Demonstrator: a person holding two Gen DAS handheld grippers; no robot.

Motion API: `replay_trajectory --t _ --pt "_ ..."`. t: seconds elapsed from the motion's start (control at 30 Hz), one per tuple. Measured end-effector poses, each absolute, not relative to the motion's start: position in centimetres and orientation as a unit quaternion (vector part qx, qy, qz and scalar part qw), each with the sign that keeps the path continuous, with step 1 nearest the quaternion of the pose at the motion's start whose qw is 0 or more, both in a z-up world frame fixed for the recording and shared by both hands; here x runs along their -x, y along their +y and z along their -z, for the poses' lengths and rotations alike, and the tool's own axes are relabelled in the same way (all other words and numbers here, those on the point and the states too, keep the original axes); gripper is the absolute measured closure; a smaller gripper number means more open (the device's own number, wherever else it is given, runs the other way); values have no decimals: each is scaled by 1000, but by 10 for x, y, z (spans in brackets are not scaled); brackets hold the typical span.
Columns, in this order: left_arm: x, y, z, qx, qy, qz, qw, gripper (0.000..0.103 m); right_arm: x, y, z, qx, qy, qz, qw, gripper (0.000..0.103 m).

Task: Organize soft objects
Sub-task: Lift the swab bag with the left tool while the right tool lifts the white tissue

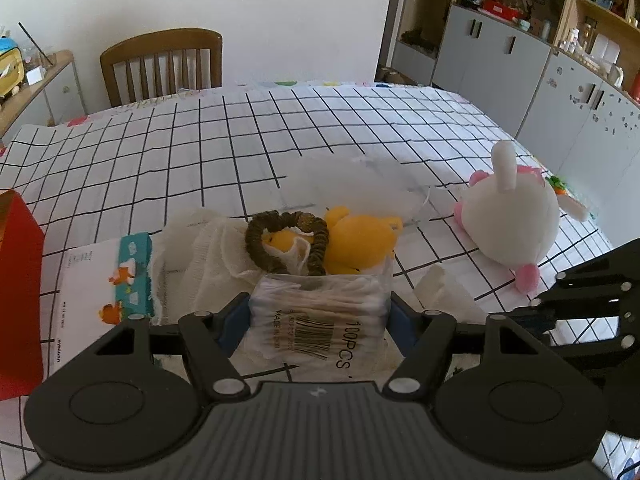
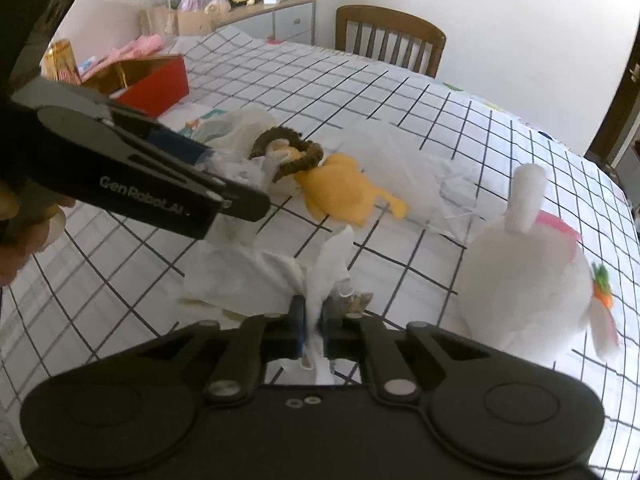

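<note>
My left gripper (image 1: 320, 312) is shut on a clear bag of cotton swabs (image 1: 320, 320), held just above the checked tablecloth. Behind it lie a yellow plush toy (image 1: 356, 240), a brown scrunchie (image 1: 288, 240) and a white gauze cloth (image 1: 200, 256). My right gripper (image 2: 314, 324) is shut on a white tissue (image 2: 328, 276) that stands up between its fingers. A white rabbit plush (image 2: 524, 288) sits at the right; it also shows in the left wrist view (image 1: 512, 220). The left gripper (image 2: 224, 200) shows at the left of the right wrist view.
A red box (image 2: 156, 84) stands at the table's left. A tissue pack (image 1: 132, 276) lies beside the gauze. A crumpled clear plastic bag (image 2: 400, 160) lies behind the yellow plush. A wooden chair (image 1: 164, 64) stands at the far side; cabinets (image 1: 500, 60) line the right wall.
</note>
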State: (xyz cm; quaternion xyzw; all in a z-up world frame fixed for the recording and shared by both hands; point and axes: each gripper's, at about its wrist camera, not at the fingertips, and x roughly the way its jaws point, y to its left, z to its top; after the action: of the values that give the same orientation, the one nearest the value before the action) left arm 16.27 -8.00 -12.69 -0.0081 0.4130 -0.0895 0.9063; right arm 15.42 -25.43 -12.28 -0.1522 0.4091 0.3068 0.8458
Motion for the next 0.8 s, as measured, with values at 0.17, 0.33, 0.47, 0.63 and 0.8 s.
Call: replay_trajectory --t 0.17,0.33,0.47,0.63,0.8 --pt "-157 -75 118 13 404 84 911 33 -152 -267 103 111 397 -313 856 100" --pt "-152 -69 106 22 394 78 915 33 -154 -278 78 54 383 -331 861 100" --pt "-150 -64 99 24 386 76 919 33 -158 -277 80 51 391 -332 857 100" --pt "-147 -58 99 24 389 72 918 33 -160 -270 105 78 431 -319 840 92" --pt "-146 -54 100 28 392 70 917 33 -154 -268 105 86 429 -332 835 73"
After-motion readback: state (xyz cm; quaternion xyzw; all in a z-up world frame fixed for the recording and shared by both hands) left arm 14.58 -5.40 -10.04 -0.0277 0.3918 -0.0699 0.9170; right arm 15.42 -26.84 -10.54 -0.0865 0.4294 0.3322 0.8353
